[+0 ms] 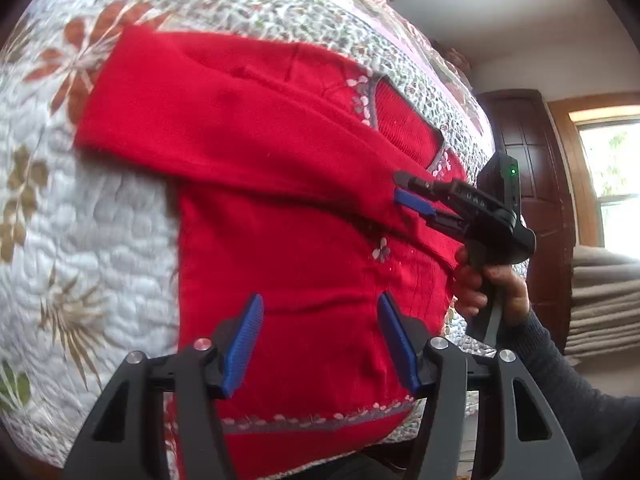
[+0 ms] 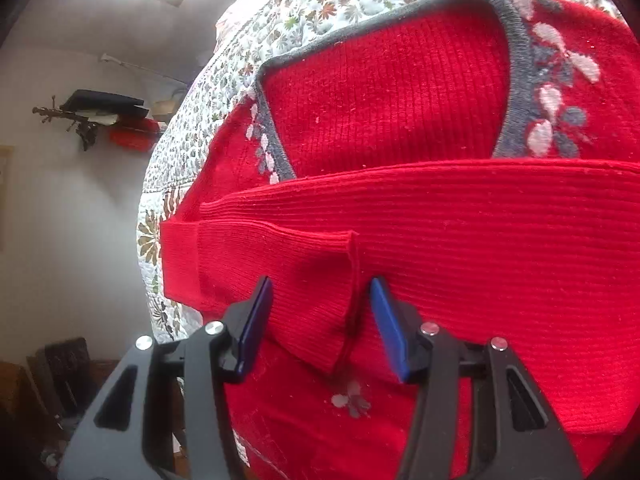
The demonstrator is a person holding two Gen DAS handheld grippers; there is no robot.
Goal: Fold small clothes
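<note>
A red knit sweater (image 1: 280, 208) with grey trim and pale flower motifs lies flat on the quilted bedspread (image 1: 92, 232), one sleeve (image 1: 224, 120) folded across the chest. My left gripper (image 1: 320, 320) hovers open above the lower body of the sweater, near the hem (image 1: 320, 420). A hand holds my right gripper (image 1: 400, 188) at the sweater's right side, by the neckline (image 2: 516, 40). In the right wrist view the right gripper (image 2: 320, 312) stands open, and the cuff (image 2: 328, 280) of a folded sleeve lies between its blue pads (image 2: 386, 316), not pinched.
The floral bedspread (image 2: 192, 112) falls away at the bed's edge. A dark wooden door (image 1: 528, 160), a bright window (image 1: 612, 176) and stacked beige blankets (image 1: 608, 304) are to the right. A wall shelf (image 2: 108, 112) holds small items.
</note>
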